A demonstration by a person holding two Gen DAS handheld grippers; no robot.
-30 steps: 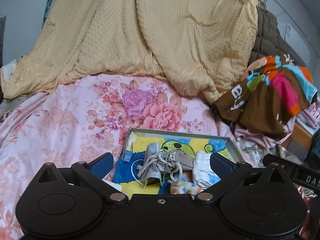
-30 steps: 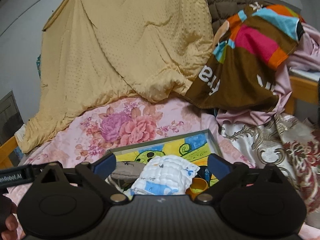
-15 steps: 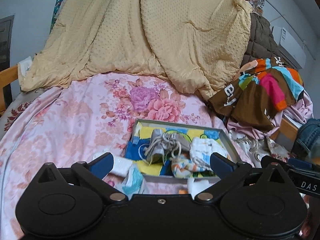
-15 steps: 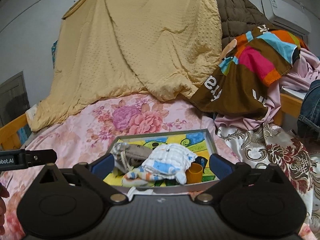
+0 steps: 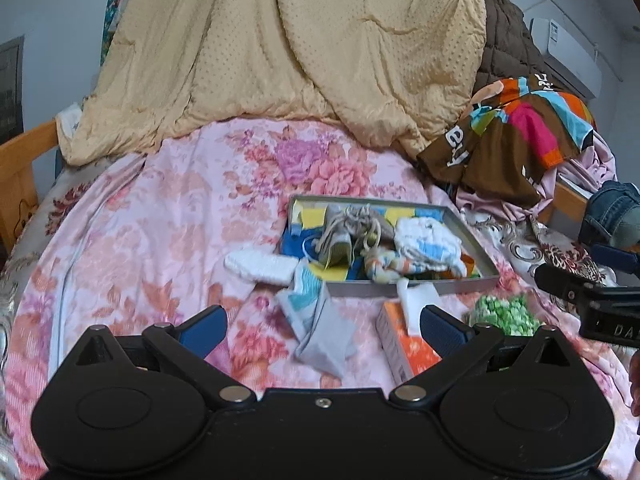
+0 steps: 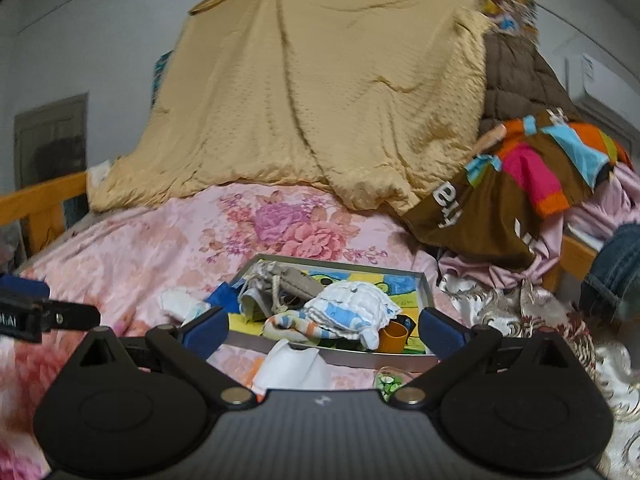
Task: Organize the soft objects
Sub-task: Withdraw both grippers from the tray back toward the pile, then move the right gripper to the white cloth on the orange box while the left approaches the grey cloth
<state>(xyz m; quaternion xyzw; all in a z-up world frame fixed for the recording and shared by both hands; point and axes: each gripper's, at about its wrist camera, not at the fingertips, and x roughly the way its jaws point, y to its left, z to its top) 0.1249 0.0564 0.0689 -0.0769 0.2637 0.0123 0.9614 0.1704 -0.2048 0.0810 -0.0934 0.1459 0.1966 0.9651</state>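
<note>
Pink flowered bedding (image 5: 152,240) covers the bed under me, with a big yellow quilt (image 5: 304,48) heaped against the wall behind and a striped brown cloth (image 5: 516,136) to the right. My left tongs (image 5: 320,326) are spread wide and hold nothing; they hang above a grey sock (image 5: 324,336) lying on the bedding. My right tongs (image 6: 324,326) are wide and empty too, facing the shallow tray (image 6: 425,286). In that tray sit a grey drawstring pouch (image 5: 352,226), a white quilted cloth (image 6: 352,308) and an orange cup (image 6: 394,332). A white sock (image 5: 260,266) lies just left of the tray, an orange tissue box (image 5: 404,340) just in front of it, and a green bobbly thing (image 5: 506,314) near its right corner.
</note>
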